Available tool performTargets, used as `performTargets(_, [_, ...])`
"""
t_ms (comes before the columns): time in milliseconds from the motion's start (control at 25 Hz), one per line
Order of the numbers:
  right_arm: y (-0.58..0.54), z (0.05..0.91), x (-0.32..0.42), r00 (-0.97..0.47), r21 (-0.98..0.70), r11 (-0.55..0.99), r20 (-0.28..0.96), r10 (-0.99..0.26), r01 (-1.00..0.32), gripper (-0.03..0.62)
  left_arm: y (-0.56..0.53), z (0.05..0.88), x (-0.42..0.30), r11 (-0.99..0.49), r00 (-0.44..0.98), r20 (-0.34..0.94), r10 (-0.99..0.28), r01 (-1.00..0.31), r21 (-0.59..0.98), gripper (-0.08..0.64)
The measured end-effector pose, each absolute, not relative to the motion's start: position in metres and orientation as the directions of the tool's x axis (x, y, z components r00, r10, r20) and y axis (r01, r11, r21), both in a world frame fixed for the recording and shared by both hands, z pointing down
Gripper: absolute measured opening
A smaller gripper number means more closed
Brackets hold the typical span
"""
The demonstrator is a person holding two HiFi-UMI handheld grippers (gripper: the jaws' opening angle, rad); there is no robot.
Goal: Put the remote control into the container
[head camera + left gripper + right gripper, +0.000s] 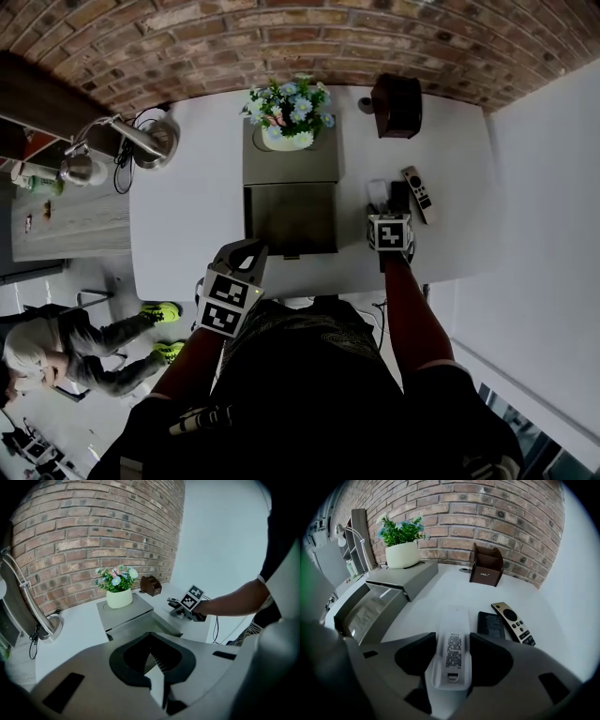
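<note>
Right gripper [452, 641] spread wide, astride the white slab-shaped plastic remote control [453, 620] lying at lower centre, long axis running along the jaws; the grey open-topped container [389, 604] waits at frame left.

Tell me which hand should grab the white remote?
Right. The right gripper has open jaws either side of the long white plastic remote control; the left gripper is shut, near the grey box container.

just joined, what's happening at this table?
A person works two handheld grippers at a white table. The right gripper is open, straddling a white remote lying face down on the table. The left gripper is shut and empty, near the open grey container.
</note>
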State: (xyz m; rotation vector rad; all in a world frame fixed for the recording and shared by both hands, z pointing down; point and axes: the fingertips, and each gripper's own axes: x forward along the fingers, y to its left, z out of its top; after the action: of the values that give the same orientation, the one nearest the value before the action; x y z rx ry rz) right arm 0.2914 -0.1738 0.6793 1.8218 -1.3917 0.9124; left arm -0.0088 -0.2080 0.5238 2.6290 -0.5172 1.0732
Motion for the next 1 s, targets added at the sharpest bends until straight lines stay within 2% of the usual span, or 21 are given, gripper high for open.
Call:
performTargets(240, [-0.174,0.676,0.293,0.147,0.048,-0.201,0.845,-0.514,-0.978,0.222,-0.210,0.523,-0.017,-0.902,0.665,0.708,-0.236,-0.421,0.095,0.005])
performTargets(600, [-0.175,0.641,0.269,0.107,0.055,-0.103,0.788,-0.606,-0.993,0.221,-0.219,0.519,-0.022,-0.898,0.683,0.690,-0.241,-0.427,0.109,0.005])
performTargets(800, [-0.197,0.605,0.210,-0.008,0.111,0.135,0.741,-0.671,-0.985,0.221,-0.225,0.519,-0.027,-0.870,0.706,0.668,-0.233,-0.458,0.181,0.005])
performTargets(1000, [-0.214,0.610,0.133,-0.144,0.224,0.461,0.757,-0.637,-0.859,0.221,-0.229,0.520,-0.040,-0.818,0.727,0.647,-0.231,-0.505,0.276,0.005])
